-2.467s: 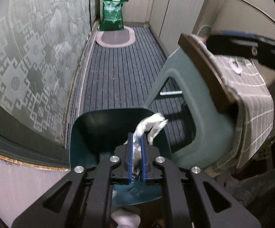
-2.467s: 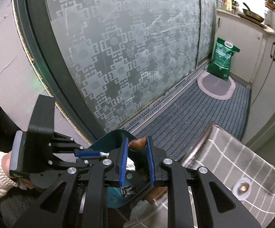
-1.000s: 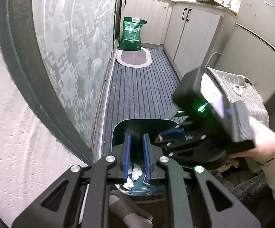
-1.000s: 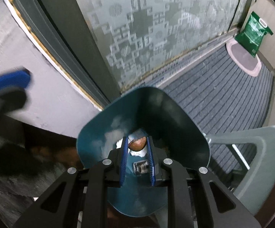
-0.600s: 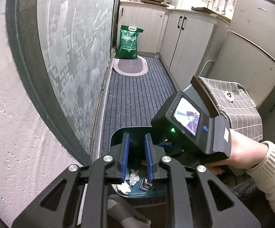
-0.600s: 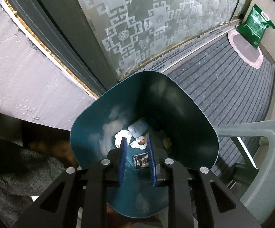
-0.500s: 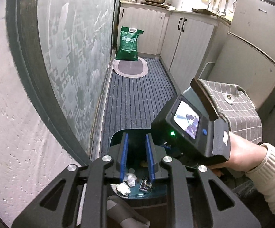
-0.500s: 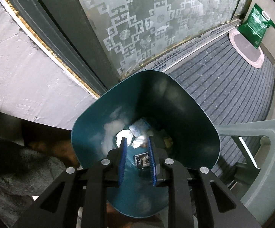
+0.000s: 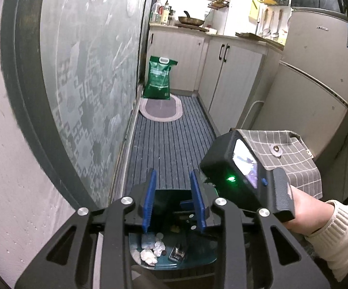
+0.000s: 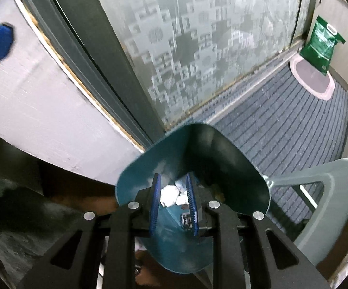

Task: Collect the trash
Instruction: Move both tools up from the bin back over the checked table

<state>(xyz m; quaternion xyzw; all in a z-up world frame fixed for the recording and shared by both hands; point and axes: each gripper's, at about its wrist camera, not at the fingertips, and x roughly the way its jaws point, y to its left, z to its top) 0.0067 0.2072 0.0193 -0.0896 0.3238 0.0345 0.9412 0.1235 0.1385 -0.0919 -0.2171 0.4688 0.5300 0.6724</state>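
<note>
Since the frames a second ago, both grippers stand higher above the teal bin; the brown scrap then held between the right pads is gone from them, and the white tissue once in the left gripper lies in the bin.

Left gripper: jaws opening, nothing between them. Right gripper: jaws slightly apart, empty; trash only shows through the gap, far below.

Trash sits on the bin floor: white crumpled tissues, a small dark wrapper, a few round bits. The wrapper's long axis runs roughly toward the bin's far wall; its print is unreadable.

Hidden: the left view shows only a strip of the bin floor, the rest behind the gripper body. The right gripper's handset and the hand cover the chair. The right view is motion-blurred, so the items merge there.
</note>
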